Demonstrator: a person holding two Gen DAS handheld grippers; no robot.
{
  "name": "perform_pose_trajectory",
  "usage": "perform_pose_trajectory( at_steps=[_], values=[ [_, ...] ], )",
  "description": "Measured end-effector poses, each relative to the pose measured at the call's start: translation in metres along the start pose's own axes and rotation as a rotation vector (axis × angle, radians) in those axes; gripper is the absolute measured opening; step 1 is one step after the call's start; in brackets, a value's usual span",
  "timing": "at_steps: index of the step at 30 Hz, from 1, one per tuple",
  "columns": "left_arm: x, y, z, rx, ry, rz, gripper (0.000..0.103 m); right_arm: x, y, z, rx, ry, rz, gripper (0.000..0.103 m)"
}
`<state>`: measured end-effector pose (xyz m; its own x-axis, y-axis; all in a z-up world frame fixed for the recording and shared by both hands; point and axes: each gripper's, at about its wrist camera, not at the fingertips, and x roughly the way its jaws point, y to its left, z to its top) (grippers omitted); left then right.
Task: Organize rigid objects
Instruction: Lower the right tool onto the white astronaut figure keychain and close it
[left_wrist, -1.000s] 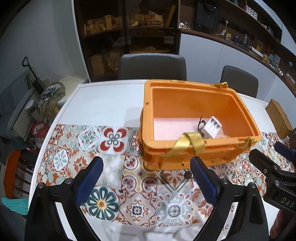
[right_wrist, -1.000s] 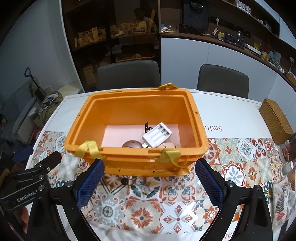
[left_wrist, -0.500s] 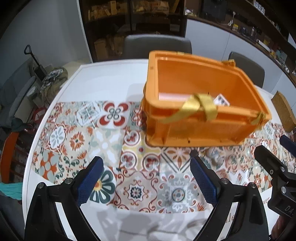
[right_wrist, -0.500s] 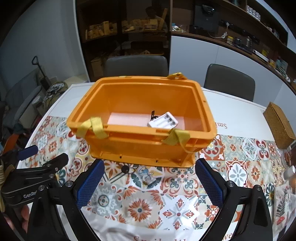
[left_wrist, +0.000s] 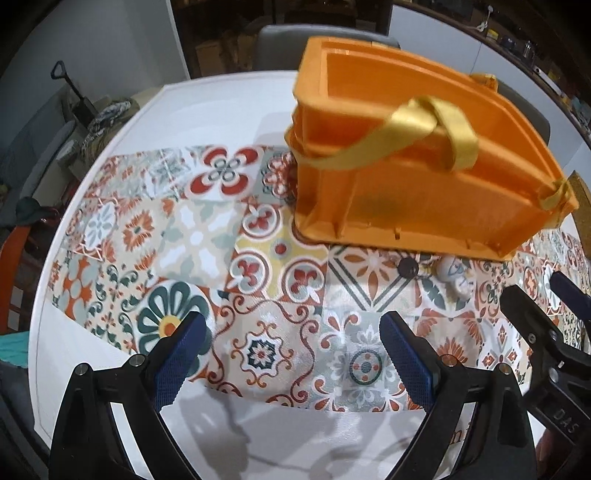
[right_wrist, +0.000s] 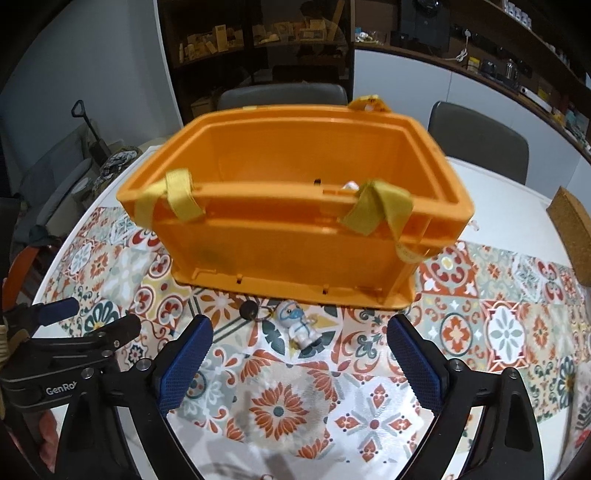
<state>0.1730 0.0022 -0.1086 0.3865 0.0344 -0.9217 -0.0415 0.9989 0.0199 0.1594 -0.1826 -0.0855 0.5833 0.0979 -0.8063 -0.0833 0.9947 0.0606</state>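
An orange plastic crate (left_wrist: 417, 192) (right_wrist: 295, 236) with yellow strap handles (right_wrist: 376, 206) stands on the patterned tablecloth. Its inside is mostly hidden by the near wall. A small white toy figure (right_wrist: 301, 326) (left_wrist: 456, 275) and a black round piece (right_wrist: 248, 309) (left_wrist: 407, 266) lie on the cloth just in front of the crate. My left gripper (left_wrist: 291, 354) is open and empty, low over the cloth to the left of the figure. My right gripper (right_wrist: 299, 363) is open and empty, just short of the figure.
A cork block (right_wrist: 574, 229) lies at the table's right edge. Two grey chairs (right_wrist: 282, 96) stand behind the table, with shelves beyond. The white table edge (left_wrist: 40, 295) curves along the left. Each gripper shows in the other's view (right_wrist: 55, 354).
Both grippers have dropped lower and drawn back from the crate, so its contents fall out of sight and the toy figure and black piece come into view. Jaws stay open.
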Motion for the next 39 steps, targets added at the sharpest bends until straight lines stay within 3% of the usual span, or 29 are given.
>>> perform_pose_trajectory(
  at_steps=[13, 32, 35, 37, 39],
  values=[
    [0.047, -0.01, -0.001, -0.025, 0.097, 0.008, 0.096, 0.06, -0.007, -0.009, -0.007, 0.079, -0.004, 0.079],
    [0.068, -0.012, -0.002, -0.012, 0.126, 0.015, 0.096, 0.108, 0.003, -0.014, -0.036, 0.111, -0.024, 0.064],
    [0.064, -0.012, -0.002, -0.015, 0.125, 0.016, 0.096, 0.113, 0.007, -0.012, -0.042, 0.103, -0.028, 0.06],
    [0.063, -0.009, -0.002, -0.019, 0.122, 0.017, 0.096, 0.113, 0.012, -0.012, -0.046, 0.099, -0.029, 0.044],
    [0.063, -0.006, -0.002, -0.023, 0.118, 0.02, 0.096, 0.113, 0.017, -0.01, -0.052, 0.105, -0.032, 0.041]
  ],
)
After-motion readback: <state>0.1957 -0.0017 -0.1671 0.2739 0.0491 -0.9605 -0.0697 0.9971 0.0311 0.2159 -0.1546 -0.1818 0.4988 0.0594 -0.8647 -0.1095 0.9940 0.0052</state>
